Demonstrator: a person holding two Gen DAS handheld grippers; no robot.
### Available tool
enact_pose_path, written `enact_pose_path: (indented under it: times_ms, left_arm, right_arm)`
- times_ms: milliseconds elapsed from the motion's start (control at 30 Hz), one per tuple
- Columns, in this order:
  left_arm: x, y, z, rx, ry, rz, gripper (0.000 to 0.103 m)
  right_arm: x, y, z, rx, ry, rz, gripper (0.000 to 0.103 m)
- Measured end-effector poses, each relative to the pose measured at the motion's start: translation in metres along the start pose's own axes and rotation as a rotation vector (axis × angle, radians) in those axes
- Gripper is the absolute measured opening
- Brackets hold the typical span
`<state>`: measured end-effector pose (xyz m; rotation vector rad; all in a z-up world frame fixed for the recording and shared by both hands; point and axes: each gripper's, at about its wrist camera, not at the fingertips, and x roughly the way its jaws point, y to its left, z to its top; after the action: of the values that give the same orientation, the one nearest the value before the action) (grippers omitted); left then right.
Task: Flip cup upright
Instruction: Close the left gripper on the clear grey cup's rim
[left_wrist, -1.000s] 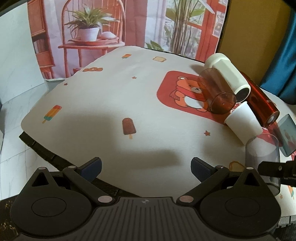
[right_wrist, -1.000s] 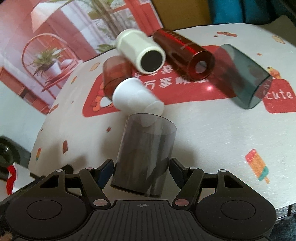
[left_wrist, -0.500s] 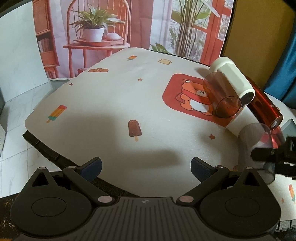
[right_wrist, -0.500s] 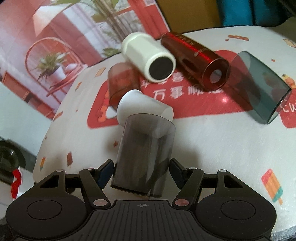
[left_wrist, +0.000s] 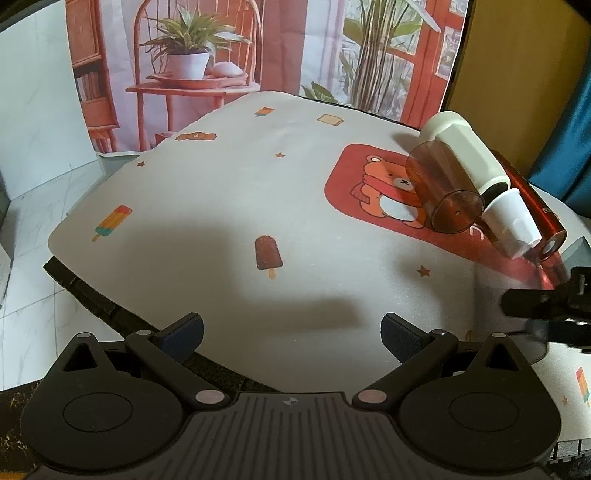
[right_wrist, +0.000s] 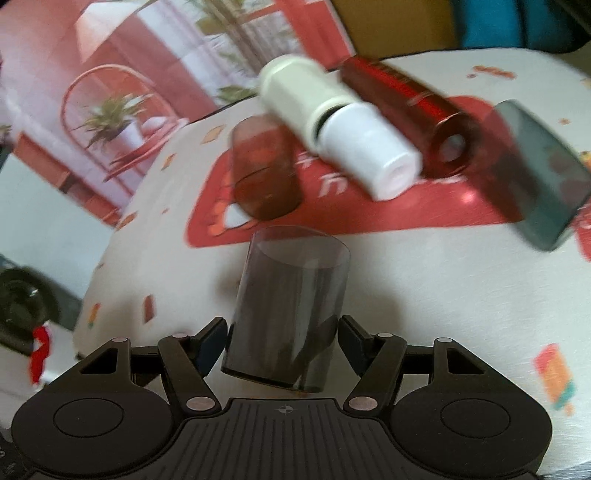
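My right gripper (right_wrist: 282, 341) is shut on a smoky grey see-through cup (right_wrist: 288, 310), held between the fingers a little above the tablecloth and pointing away from the camera. In the left wrist view this cup (left_wrist: 517, 295) shows faintly at the right edge, with the right gripper's black finger (left_wrist: 535, 301) across it. My left gripper (left_wrist: 291, 328) is open and empty above the near table edge.
Lying on the red bear mat (right_wrist: 332, 206) are a brown see-through cup (right_wrist: 264, 173), a white cup (right_wrist: 369, 158), a larger white tumbler (right_wrist: 295, 88), a dark red bottle (right_wrist: 413, 107) and another grey cup (right_wrist: 539, 173). The table's near edge (left_wrist: 110, 299) drops off on the left.
My right gripper has lifted and swung the grey cup towards me, away from the white cup. The right view is now blurred by motion. The left gripper has shifted slightly.
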<state>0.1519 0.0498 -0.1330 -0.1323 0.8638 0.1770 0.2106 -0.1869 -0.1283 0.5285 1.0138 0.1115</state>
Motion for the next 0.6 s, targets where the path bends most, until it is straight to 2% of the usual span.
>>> enact_pose_path:
  times_ms: [167,267,333,400,433,500,567,600]
  left_arm:
    - [-0.006,0.009,0.002,-0.042,-0.040,0.013,0.103]
    - [-0.005,0.016,0.003,-0.085,-0.040,0.040,0.103]
    - [-0.003,0.018,0.004,-0.101,-0.027,0.033,0.103]
    - [-0.003,0.017,0.003,-0.104,-0.016,0.026,0.103]
    - [-0.003,0.016,0.003,-0.101,-0.017,0.024,0.103]
    - [-0.004,0.014,0.003,-0.093,-0.022,0.025,0.103]
    - [-0.005,0.011,0.002,-0.088,-0.022,0.025,0.103]
    - [-0.005,0.010,0.002,-0.085,-0.022,0.026,0.103]
  right_arm:
    - [0.012,0.019,0.001,-0.050,0.016,0.054,0.063]
    - [0.016,0.023,0.003,-0.048,0.025,0.089,0.064]
    - [0.017,0.021,0.006,-0.024,0.028,0.114,0.064]
    - [0.012,0.015,0.005,-0.006,0.020,0.133,0.073]
    - [0.007,0.013,0.004,-0.004,0.012,0.135,0.082]
    - [-0.005,0.008,0.000,-0.013,-0.014,0.127,0.090]
    - [-0.020,-0.001,-0.003,-0.018,-0.051,0.113,0.103]
    - [-0.030,-0.007,-0.006,-0.020,-0.080,0.097,0.103]
